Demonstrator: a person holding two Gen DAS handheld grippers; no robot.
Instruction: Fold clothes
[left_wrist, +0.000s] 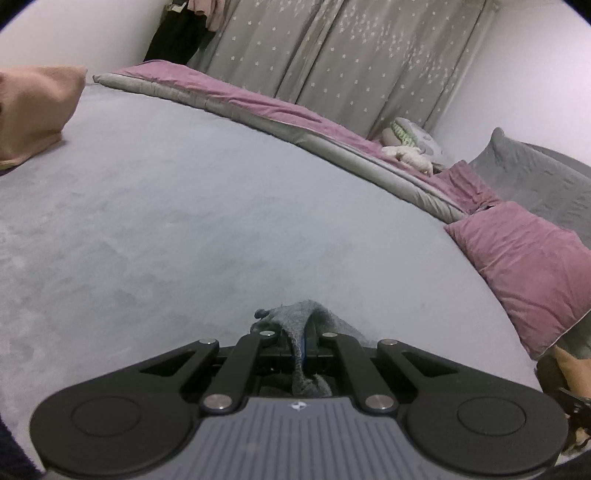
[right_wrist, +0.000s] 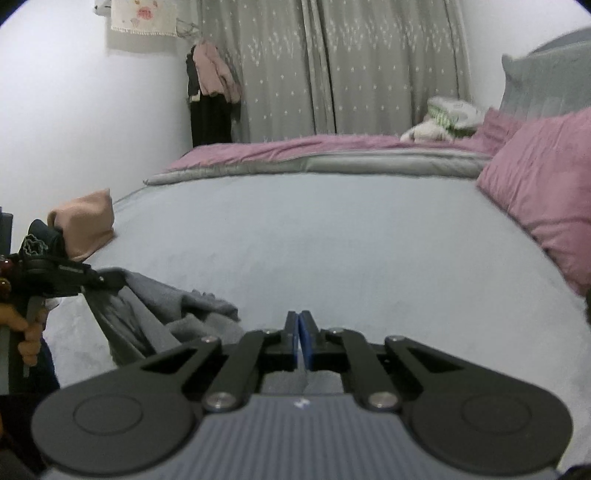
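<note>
Two tongs work over a bed (left_wrist: 184, 221) covered in a pale grey-blue sheet. The left wrist view shows the left tongs (left_wrist: 301, 345) closed on a grey knitted garment (left_wrist: 314, 317): a fold of it is pinched between the blue-padded tips and pokes out in front, with more bunched behind them. The right wrist view gives what that one hides: the rest of the grey knitted garment (right_wrist: 192, 306) hangs from the left tongs (right_wrist: 110, 278) at the left edge and drapes in a rumpled heap onto the sheet near the bed's front left corner, and a hand (right_wrist: 26, 332) grips the tool's handle there. In the same view the right tongs (right_wrist: 300, 332) have their blue pads pressed together; grey cloth shows just behind them, but whether they grip it cannot be told.

A folded peach garment (right_wrist: 86, 225) sits near the bed's left edge. Along the far side lies a folded mauve and grey quilt (left_wrist: 236, 99), with a mauve pillow (left_wrist: 532, 273) and a grey pillow (left_wrist: 535, 173) at the right and a small soft toy (left_wrist: 406, 151) beside them. Grey star-patterned curtains (right_wrist: 332, 74) hang behind, white walls to both sides, and dark and pink clothes (right_wrist: 212, 88) hang in the corner.
</note>
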